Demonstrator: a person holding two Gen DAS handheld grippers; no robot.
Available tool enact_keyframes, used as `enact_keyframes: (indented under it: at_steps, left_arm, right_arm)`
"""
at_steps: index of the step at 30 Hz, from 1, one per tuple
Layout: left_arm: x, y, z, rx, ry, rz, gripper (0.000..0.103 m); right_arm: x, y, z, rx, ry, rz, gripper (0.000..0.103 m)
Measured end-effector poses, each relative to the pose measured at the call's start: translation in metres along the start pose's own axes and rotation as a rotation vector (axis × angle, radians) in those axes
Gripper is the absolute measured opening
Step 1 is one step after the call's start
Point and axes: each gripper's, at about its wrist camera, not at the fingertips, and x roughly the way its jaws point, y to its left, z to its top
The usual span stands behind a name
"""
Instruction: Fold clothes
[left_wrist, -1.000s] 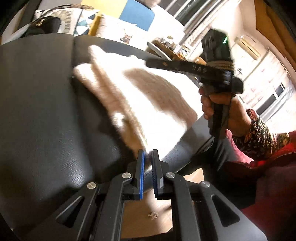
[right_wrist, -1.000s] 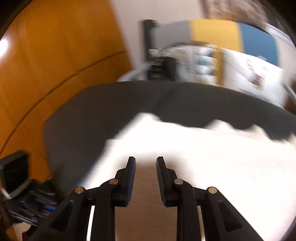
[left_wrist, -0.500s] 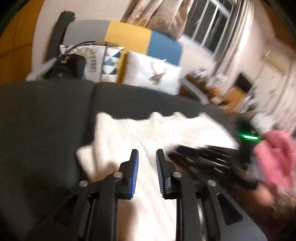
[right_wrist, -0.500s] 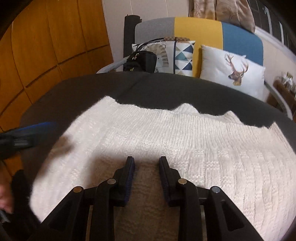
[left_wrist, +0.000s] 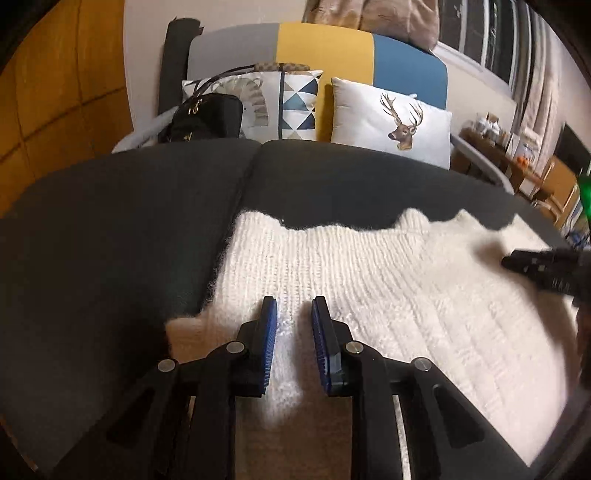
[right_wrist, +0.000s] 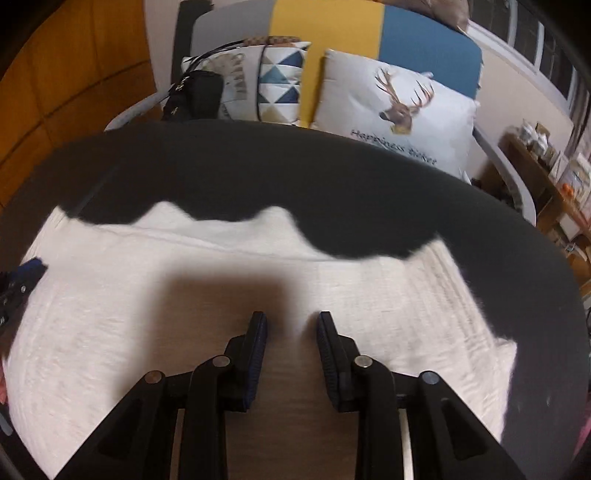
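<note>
Knitwear first, left wrist view: a cream knitted sweater (left_wrist: 369, 295) lies spread flat on the dark sofa seat (left_wrist: 110, 240). The left gripper (left_wrist: 291, 314) hovers over its near-left edge, jaws apart and grasping nothing. It looks soft, light and floppy.

Right wrist view: the right gripper (right_wrist: 290, 321) hangs above the sweater's middle, jaws closing on nothing; pinching a corner or hem would probably serve best.

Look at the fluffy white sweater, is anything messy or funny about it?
A little. The white knit sweater lies spread on the dark cushion, but its far edge is wavy and bumpy instead of straight, so it isn't smoothed flat yet. Nothing looks torn or spilled. A black handbag leans by the pillows, which seems normal.
</note>
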Motion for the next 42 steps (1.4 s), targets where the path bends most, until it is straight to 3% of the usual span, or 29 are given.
enact_keyframes:
  at_steps: [4, 7, 10, 13, 14, 16, 20, 25, 27, 33, 35, 38, 42]
  left_arm:
    - [0.003, 0.007, 0.002, -0.033, -0.001, -0.033, 0.021]
    - [0.004, 0.009, 0.001, -0.042, -0.004, -0.041, 0.021]
    - [0.005, 0.009, 0.000, -0.043, -0.006, -0.045, 0.021]
    - [0.007, 0.011, 0.001, -0.038, -0.003, -0.053, 0.021]
    - [0.008, 0.011, 0.002, -0.026, -0.001, -0.051, 0.021]
    - [0.010, 0.012, 0.004, -0.001, 0.001, -0.047, 0.022]
    - [0.015, 0.022, 0.009, 0.011, 0.005, -0.071, 0.022]
    - [0.020, 0.026, 0.010, 0.000, 0.002, -0.073, 0.023]
    - [0.020, 0.023, 0.009, 0.014, -0.002, -0.054, 0.023]
    - [0.021, 0.017, 0.006, 0.042, -0.009, -0.020, 0.023]
    - [0.021, 0.018, 0.006, 0.043, -0.010, -0.021, 0.023]
    - [0.021, 0.019, 0.006, 0.042, -0.010, -0.022, 0.023]
    - [0.021, 0.020, 0.006, 0.039, -0.010, -0.027, 0.023]
  right_arm:
    - [0.000, -0.043, -0.011, 0.120, -0.024, -0.078, 0.027]
    - [0.002, -0.063, -0.020, 0.209, -0.074, 0.007, 0.028]
    - [-0.008, -0.057, -0.009, 0.199, -0.076, 0.020, 0.028]
    - [-0.023, -0.035, 0.003, 0.162, -0.135, 0.193, 0.028]
    - [-0.022, -0.026, 0.008, 0.122, -0.124, 0.209, 0.028]
    - [-0.013, -0.010, 0.020, 0.051, -0.091, 0.211, 0.027]
    - [0.022, -0.001, 0.035, 0.012, -0.007, 0.210, 0.018]
    - [0.041, -0.020, 0.034, 0.146, -0.026, 0.226, 0.013]
    - [0.044, -0.022, 0.034, 0.170, -0.038, 0.193, 0.008]
    - [0.039, -0.010, 0.040, 0.092, -0.025, 0.131, 0.012]
    - [0.030, -0.002, 0.046, 0.075, -0.012, 0.092, 0.019]
    - [0.007, 0.025, 0.054, 0.032, -0.096, 0.188, 0.020]
    - [0.012, 0.091, 0.065, -0.187, -0.080, 0.243, 0.020]
